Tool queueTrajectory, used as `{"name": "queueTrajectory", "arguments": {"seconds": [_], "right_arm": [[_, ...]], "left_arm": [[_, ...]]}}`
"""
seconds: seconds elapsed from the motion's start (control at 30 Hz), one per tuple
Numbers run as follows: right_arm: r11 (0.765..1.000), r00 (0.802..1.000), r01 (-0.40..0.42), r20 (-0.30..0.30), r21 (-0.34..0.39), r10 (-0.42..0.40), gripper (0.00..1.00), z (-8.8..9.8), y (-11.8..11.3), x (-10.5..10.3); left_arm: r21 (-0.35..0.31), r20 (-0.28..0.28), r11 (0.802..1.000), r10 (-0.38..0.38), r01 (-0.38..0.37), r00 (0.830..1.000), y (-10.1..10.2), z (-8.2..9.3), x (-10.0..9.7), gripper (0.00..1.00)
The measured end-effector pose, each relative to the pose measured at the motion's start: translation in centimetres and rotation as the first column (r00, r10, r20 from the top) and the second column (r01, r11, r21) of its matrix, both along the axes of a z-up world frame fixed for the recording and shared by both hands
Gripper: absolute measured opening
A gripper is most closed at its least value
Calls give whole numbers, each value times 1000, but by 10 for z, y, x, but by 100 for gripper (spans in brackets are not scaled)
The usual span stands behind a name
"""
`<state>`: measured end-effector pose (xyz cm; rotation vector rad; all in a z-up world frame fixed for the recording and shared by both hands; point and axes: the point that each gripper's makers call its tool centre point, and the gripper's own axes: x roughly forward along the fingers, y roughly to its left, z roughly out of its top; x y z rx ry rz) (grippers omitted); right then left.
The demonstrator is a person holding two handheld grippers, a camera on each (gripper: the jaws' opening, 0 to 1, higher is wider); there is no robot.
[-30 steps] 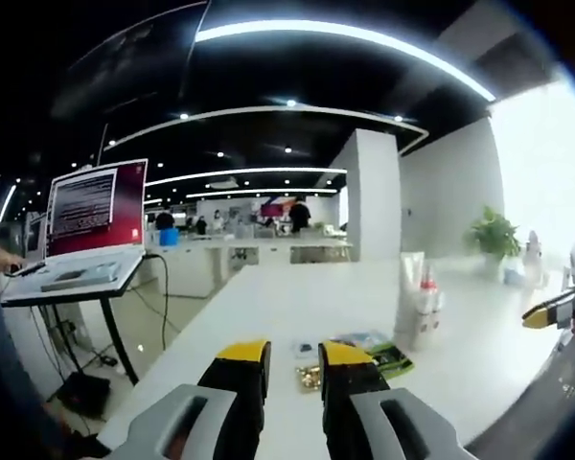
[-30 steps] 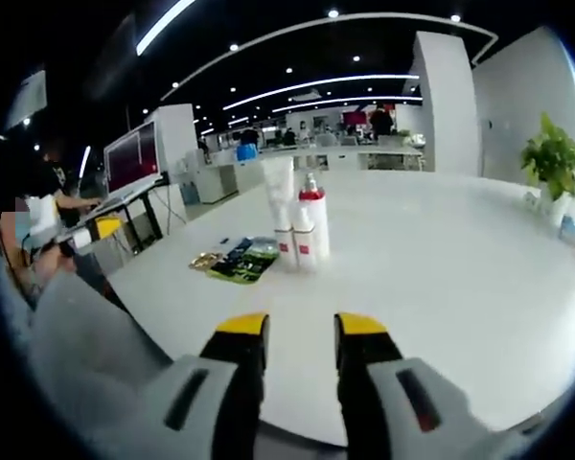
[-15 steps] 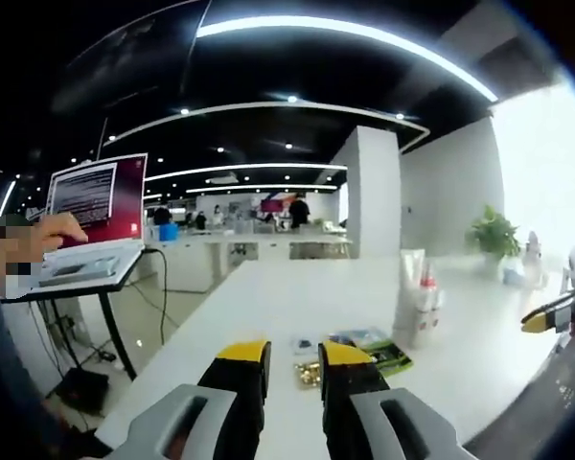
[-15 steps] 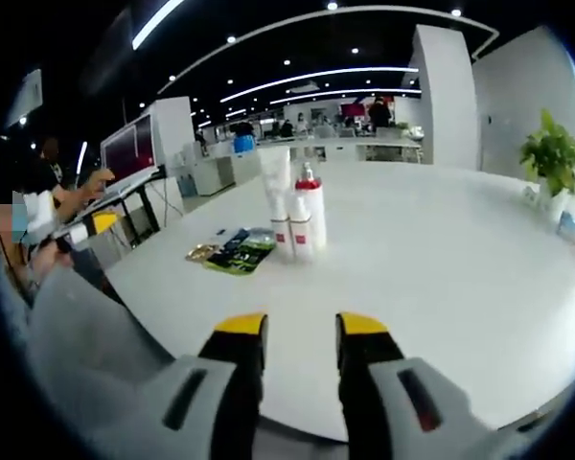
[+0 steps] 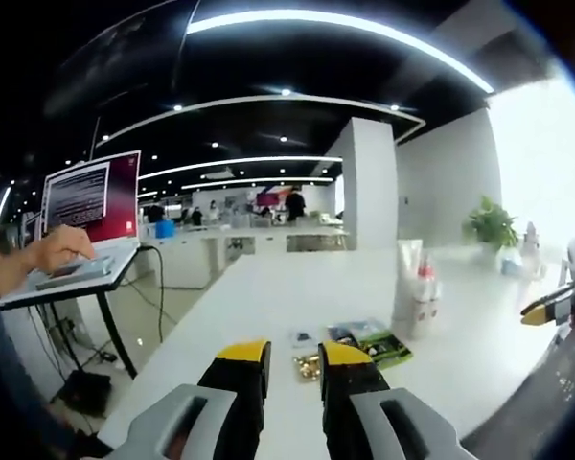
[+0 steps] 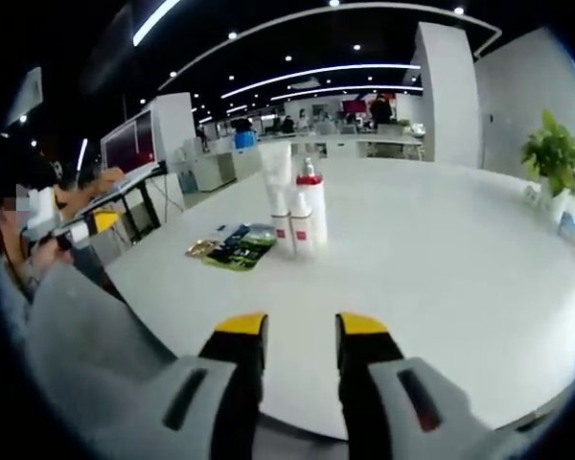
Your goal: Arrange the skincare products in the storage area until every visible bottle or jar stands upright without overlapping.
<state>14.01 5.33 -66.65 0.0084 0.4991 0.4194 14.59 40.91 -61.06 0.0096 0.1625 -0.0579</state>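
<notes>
Several white skincare bottles and tubes [image 6: 295, 206] stand upright in a tight cluster on the white table [image 6: 441, 268]; one has a red cap [image 6: 310, 174]. The same cluster [image 5: 414, 302] appears at the right of the left gripper view. Flat green and dark sachets [image 6: 235, 247] [image 5: 369, 340] and a small gold item [image 5: 309, 364] lie beside them. My left gripper [image 5: 295, 356] is open and empty, near the table's end, well short of the sachets. My right gripper [image 6: 302, 331] is open and empty, hovering over bare table far from the cluster. Its yellow tip [image 5: 551, 309] enters the left gripper view.
A laptop [image 5: 86, 206] sits on a black stand left of the table, with a person's hand [image 5: 53, 254] on its keyboard. A potted plant [image 6: 554, 158] and small items stand at the table's far right. A grey sleeve [image 6: 86, 326] lies at the lower left.
The person's hand has come onto the laptop keyboard. Both views have shifted only slightly; the products and sachets have not moved, and both grippers stay open.
</notes>
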Motion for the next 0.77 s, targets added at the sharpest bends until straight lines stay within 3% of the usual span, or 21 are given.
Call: {"name": "queueTrajectory", "arguments": {"seconds": [0.77], "right_arm": [[1000,1000,3,3,-6,-3,30,1,-1,1]], "left_arm": [[12,-11,1000,1,-1,1000,0,-2,1,21]]}}
